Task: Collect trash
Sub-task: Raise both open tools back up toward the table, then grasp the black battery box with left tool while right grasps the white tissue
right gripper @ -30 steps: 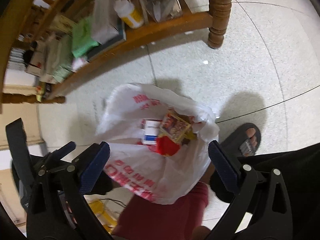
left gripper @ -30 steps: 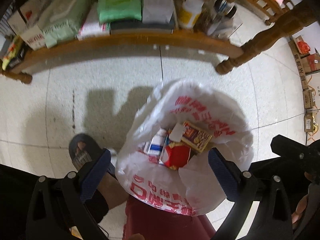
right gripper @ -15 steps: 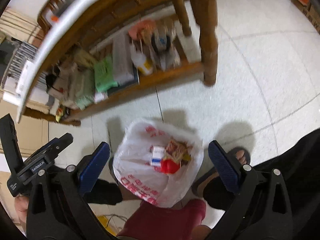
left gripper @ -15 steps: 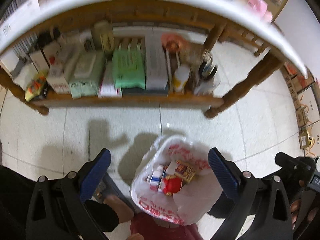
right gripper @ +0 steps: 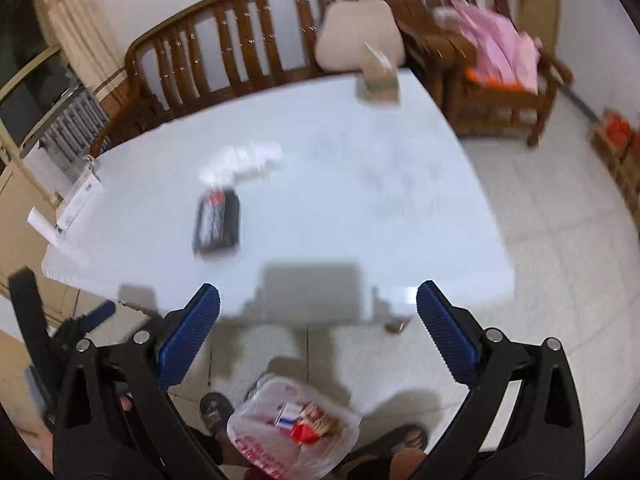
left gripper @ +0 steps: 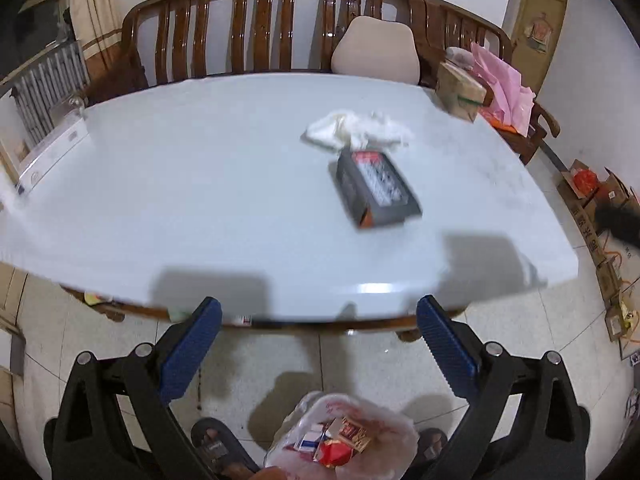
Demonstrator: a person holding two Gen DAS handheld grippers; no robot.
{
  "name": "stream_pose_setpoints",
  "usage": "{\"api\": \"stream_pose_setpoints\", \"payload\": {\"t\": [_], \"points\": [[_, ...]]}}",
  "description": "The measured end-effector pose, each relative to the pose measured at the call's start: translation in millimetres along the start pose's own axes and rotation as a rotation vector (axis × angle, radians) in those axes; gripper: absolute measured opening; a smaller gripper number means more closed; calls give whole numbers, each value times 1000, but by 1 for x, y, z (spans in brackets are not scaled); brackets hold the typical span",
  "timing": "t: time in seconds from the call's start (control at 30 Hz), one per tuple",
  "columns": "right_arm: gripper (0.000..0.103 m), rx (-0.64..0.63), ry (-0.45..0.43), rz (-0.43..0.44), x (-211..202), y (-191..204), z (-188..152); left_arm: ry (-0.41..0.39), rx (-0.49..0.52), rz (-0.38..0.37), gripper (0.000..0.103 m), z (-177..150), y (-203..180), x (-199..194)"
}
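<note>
A dark box (left gripper: 374, 189) (right gripper: 218, 220) with a red-and-white label lies on the white table (left gripper: 200, 184) (right gripper: 340, 184), and crumpled white tissue (left gripper: 356, 130) (right gripper: 242, 162) lies just behind it. On the floor between the person's sandalled feet stands a white plastic bag (left gripper: 340, 438) (right gripper: 292, 426) holding red and blue packets. My left gripper (left gripper: 318, 346) is open and empty above the table's near edge. Held at the same edge, my right gripper (right gripper: 318, 330) is open and empty too.
A wooden bench (left gripper: 272, 28) with a beige cushion (left gripper: 376, 50) runs behind the table. A small cardboard box (left gripper: 460, 88) (right gripper: 378, 80) sits on the far right corner. A white device (right gripper: 78, 200) lies at the left edge. Pink bags (right gripper: 496, 52) fill a chair; boxes (left gripper: 600, 216) line the right wall.
Both grippers have tilted up from looking down into the bag and the under-table shelf to facing the tabletop. The bag has dropped to the bottom of both views. Both stay open.
</note>
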State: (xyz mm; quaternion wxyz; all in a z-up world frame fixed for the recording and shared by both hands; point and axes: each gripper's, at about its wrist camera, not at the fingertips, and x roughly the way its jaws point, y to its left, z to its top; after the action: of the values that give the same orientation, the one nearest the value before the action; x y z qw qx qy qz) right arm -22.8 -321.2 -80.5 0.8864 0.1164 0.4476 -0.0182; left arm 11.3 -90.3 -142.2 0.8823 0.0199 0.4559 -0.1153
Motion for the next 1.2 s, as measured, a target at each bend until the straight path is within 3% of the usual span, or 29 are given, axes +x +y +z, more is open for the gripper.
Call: {"api": "stream_pose_setpoints", "payload": {"t": [0.17, 0.27, 0.47, 0.77, 1.2], "points": [[96, -107, 24, -2, -10, 37, 83, 19, 23, 25, 95, 30, -12, 16], [96, -172, 93, 21, -4, 67, 121, 43, 14, 7, 95, 48, -20, 23], [96, -241, 213, 2, 37, 114, 170, 48, 30, 37, 95, 59, -31, 46], [96, -138, 357, -5, 115, 118, 194, 88, 30, 37, 95, 68, -32, 77], [96, -142, 494, -26, 199, 111, 182, 105, 40, 43, 95, 74, -31, 105]]}}
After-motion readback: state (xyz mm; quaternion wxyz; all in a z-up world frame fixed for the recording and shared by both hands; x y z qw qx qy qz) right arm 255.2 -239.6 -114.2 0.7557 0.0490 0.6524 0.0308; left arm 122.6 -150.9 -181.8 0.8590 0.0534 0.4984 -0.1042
